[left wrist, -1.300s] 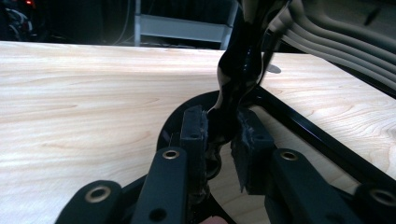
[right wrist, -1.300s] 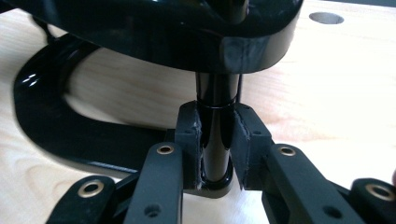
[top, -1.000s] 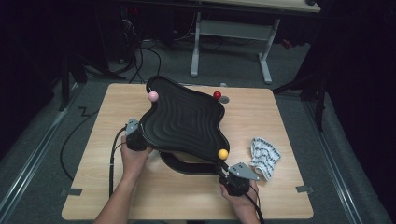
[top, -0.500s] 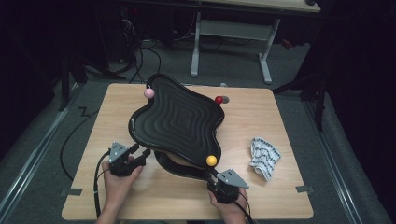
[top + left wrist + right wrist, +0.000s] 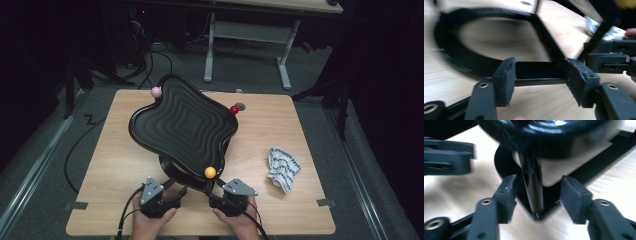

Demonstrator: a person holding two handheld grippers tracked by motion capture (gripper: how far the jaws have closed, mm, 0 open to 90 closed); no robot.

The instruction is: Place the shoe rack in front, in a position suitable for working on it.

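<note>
Both tools (image 5: 176, 194) (image 5: 214, 194) withdrew, gaping at stand (image 5: 172, 172).

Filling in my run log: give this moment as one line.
left gripper: open at stand base bar | right gripper: open around stand post | black tray: tilted on stand

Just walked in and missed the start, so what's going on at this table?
A person holds a gripper in each hand at the near edge of a wooden table. Both grippers point at the black frame under a wavy black tray, which has coloured balls at its corners. The left gripper is open around a frame bar, not clamped. The right gripper is open around an upright post. A patterned cloth lies to the right.
</note>
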